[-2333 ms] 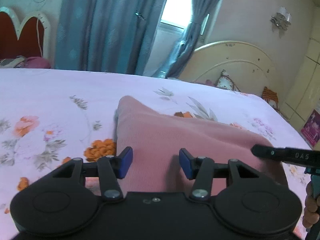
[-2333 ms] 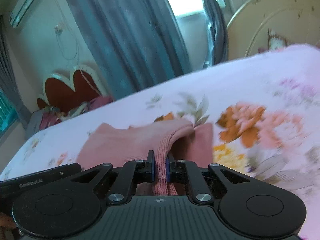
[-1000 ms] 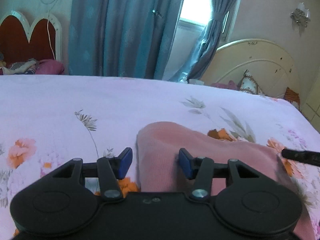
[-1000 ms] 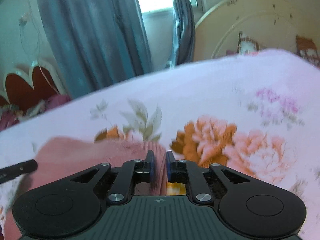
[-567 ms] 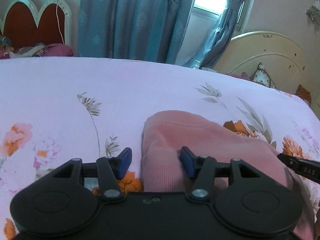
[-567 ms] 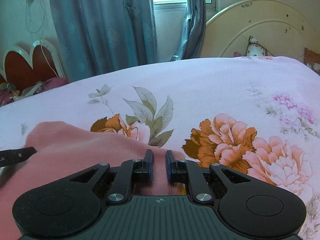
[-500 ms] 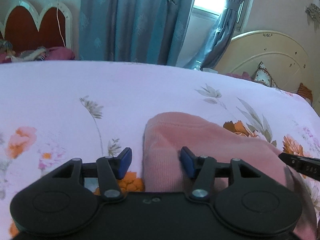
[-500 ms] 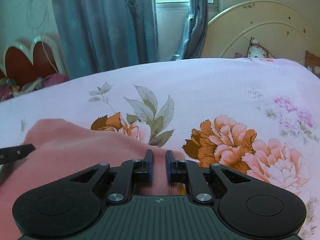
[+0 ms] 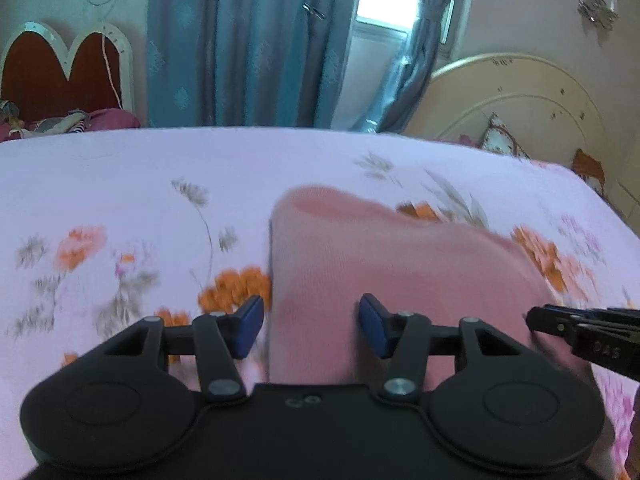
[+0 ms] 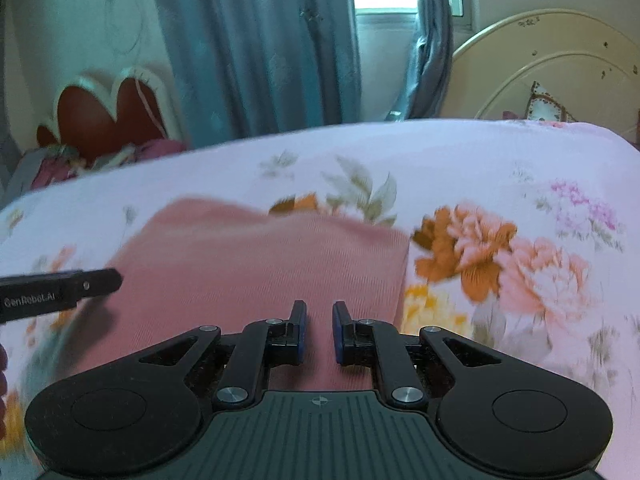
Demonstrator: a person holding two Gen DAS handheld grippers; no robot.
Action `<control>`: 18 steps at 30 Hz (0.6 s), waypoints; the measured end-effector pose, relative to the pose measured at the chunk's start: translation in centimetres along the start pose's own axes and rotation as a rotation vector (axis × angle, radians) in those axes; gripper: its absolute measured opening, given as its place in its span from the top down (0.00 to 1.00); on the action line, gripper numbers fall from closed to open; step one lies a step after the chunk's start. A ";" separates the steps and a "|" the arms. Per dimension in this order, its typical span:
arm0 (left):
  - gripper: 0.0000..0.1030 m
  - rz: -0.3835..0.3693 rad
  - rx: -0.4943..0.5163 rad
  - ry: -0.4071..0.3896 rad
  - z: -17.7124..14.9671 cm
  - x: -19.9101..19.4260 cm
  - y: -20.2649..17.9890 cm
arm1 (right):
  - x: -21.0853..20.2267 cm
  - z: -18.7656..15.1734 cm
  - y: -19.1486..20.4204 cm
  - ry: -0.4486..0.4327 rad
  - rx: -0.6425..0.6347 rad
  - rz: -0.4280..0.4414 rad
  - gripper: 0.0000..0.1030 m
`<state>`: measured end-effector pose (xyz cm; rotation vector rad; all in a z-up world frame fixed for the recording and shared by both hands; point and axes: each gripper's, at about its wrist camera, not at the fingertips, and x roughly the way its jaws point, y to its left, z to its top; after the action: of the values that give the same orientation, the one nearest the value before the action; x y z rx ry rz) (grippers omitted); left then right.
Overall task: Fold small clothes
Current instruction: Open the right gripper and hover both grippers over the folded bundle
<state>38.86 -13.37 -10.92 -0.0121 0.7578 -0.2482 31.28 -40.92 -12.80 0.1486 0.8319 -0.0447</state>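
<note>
A pink knitted garment [image 9: 380, 264] lies flat on the floral bed sheet [image 9: 120, 184]. My left gripper [image 9: 310, 320] hovers open over its left edge, which runs between the blue pads [image 9: 248, 322] without either pressing on it. The right gripper's tip [image 9: 536, 320] reaches in over the garment's right side. In the right wrist view the garment [image 10: 260, 264] spreads out ahead of my right gripper [image 10: 319, 320]. That gripper is shut to a narrow slit, with flat cloth behind it and no fold visibly pinched. The left gripper's finger [image 10: 108, 280] enters from the left.
Blue curtains [image 9: 240, 40] and a window stand beyond the bed. A cream headboard [image 9: 512, 96] with a cushion [image 9: 500, 140] is at the right. A red scalloped headboard [image 9: 52, 76] with a heap of clothes [image 9: 68, 120] is at the left. Bare sheet [image 10: 500, 160] surrounds the garment.
Both grippers have drawn back toward the bed's near side, so more of the garment shows ahead of them. The garment has stayed put. Neither gripper's opening has changed.
</note>
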 end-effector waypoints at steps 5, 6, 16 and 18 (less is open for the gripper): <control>0.48 0.004 -0.009 0.016 -1.0 0.0 -0.1 | 1.0 -1.6 0.4 -0.011 -0.137 -0.088 0.89; 0.49 -0.002 -0.014 0.022 -1.0 -0.4 -0.1 | 0.9 -1.5 0.3 -0.005 -0.129 -0.084 0.89; 0.50 -0.059 -0.005 0.035 -3.8 -5.0 0.6 | -5.8 -3.5 1.2 -0.025 -0.118 0.026 0.88; 0.50 -0.066 -0.008 0.063 -4.4 -4.8 0.3 | -6.4 -4.7 1.6 -0.008 -0.140 0.026 0.88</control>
<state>32.57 -11.60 -10.87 -0.0369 0.8222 -0.3098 23.67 -38.77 -11.05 0.0276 0.8227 0.0370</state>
